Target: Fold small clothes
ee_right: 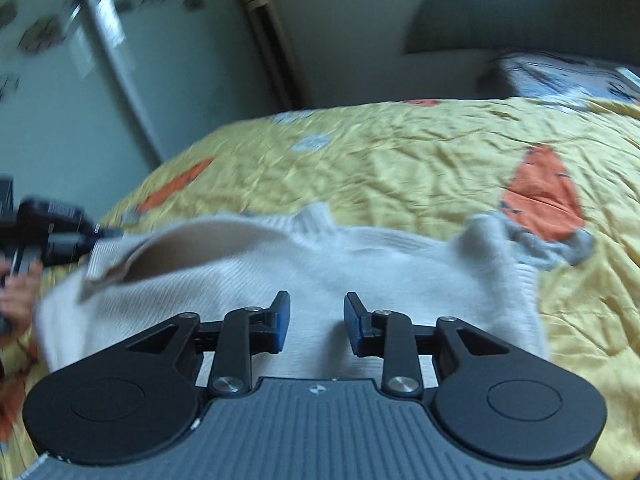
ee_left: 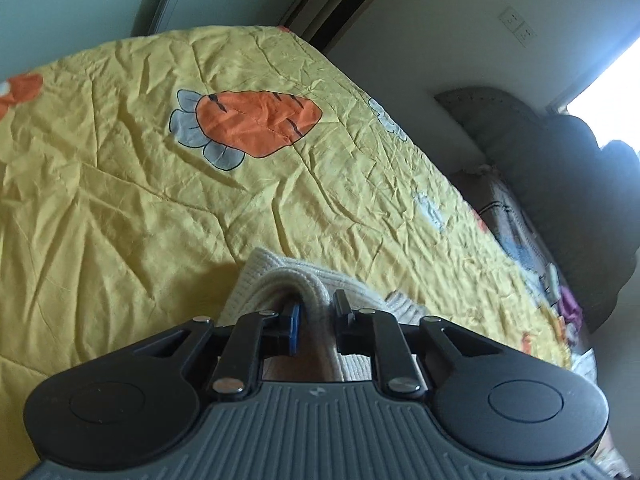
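Here, right gripper (ee_right: 316, 316): my fingers stand partway apart with nothing between them, over the near part of the yellow quilt (ee_right: 400, 160). I judge this hand is free so that it can take a fresh hold.
Left gripper (ee_left: 318, 308): the fingers are narrow and pinch a thick ribbed edge of knit, low over the quilt's near side. The right wrist view shows that edge lifted toward it, so I read this as a real grip.
Cream sweater (ee_right: 280, 264): it lies spread on the near half of the quilt, mostly flat. One side is raised into an open flap where my left gripper lifts it, likely so that side can be carried over the body as a fold.
Hand (ee_right: 16, 304): it wraps the left gripper's handle at the quilt's left edge. It is blurred, so I cannot tell more.
Task stage: my guess is an early fold, since the sweater is mostly laid open.
Carrot print (ee_left: 256, 120): it sits on bare quilt beyond the sweater, leaving room to lay the fold out.
Wall sockets (ee_left: 518, 26): these are past the quilt's far edge, clear of the work.
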A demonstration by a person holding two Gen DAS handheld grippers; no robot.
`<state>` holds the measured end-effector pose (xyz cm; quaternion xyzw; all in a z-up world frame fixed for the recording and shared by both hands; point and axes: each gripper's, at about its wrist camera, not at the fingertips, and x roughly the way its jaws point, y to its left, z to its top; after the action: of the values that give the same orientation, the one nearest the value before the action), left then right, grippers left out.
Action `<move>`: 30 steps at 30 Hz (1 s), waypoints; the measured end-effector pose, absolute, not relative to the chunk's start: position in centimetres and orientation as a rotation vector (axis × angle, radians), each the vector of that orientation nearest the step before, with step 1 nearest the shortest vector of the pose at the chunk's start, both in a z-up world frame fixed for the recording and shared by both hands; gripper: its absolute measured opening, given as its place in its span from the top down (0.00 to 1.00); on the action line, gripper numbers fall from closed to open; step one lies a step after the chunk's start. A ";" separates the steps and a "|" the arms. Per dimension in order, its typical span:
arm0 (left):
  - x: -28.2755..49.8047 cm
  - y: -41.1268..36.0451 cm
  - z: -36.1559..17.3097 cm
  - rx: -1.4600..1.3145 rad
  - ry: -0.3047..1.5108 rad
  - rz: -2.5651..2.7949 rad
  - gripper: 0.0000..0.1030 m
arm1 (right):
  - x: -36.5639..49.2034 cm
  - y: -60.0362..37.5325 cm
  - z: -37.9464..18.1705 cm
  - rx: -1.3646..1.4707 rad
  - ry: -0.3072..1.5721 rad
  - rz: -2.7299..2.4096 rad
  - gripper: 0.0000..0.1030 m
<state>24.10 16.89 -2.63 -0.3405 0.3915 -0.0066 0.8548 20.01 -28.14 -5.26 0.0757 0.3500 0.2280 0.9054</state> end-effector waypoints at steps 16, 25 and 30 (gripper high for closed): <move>22.5 11.9 0.8 -0.278 0.684 -0.014 0.26 | 21.5 -23.6 -6.0 0.008 0.686 0.407 0.39; 22.5 7.8 -4.2 0.020 0.747 0.096 0.15 | 21.8 -23.3 -7.3 0.003 0.649 0.368 0.25; 22.6 8.4 -4.7 -0.011 0.758 0.108 0.08 | 19.5 -21.6 -6.4 -0.051 0.594 0.352 0.21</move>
<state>22.60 8.43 -4.73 -0.0052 0.3696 0.0528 0.9277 19.49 -21.57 -6.39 -0.0251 0.2911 0.1726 0.9407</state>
